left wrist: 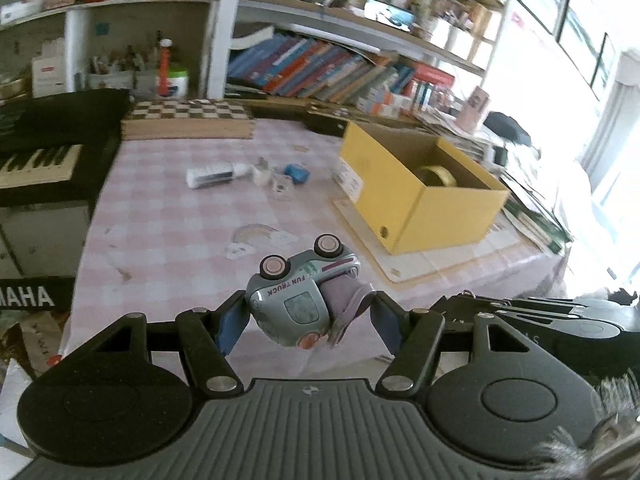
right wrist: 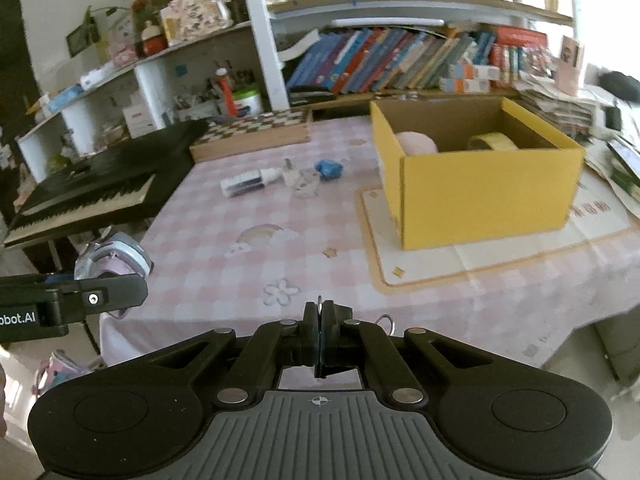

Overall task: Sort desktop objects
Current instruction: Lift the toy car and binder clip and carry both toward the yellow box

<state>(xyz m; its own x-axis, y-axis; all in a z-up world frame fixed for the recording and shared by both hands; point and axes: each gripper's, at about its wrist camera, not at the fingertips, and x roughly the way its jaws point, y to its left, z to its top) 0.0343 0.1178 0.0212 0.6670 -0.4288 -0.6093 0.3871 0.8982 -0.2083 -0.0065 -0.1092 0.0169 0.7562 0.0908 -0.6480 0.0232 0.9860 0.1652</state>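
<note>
My left gripper (left wrist: pixel 308 320) is shut on a grey-blue toy truck (left wrist: pixel 296 296) marked FUN TRUCK, held wheels up above the near edge of the pink checked table (left wrist: pixel 168 232). The truck also shows at the left of the right wrist view (right wrist: pixel 116 256). My right gripper (right wrist: pixel 320 320) is shut on a thin metal ring (right wrist: pixel 320 304), with a wire loop (right wrist: pixel 386 322) beside it. An open yellow box (right wrist: pixel 480 188) stands at the right on a mat; it holds a tape roll (right wrist: pixel 494 142) and a pink item (right wrist: pixel 416 142).
Mid-table lie a white tube (right wrist: pixel 244 182), a small clear bottle (right wrist: pixel 292 174) and a blue item (right wrist: pixel 330 169). A chessboard box (right wrist: pixel 256 132) sits at the back. A keyboard (right wrist: pixel 92 196) stands left of the table. Bookshelves rise behind; stacked papers lie at the right.
</note>
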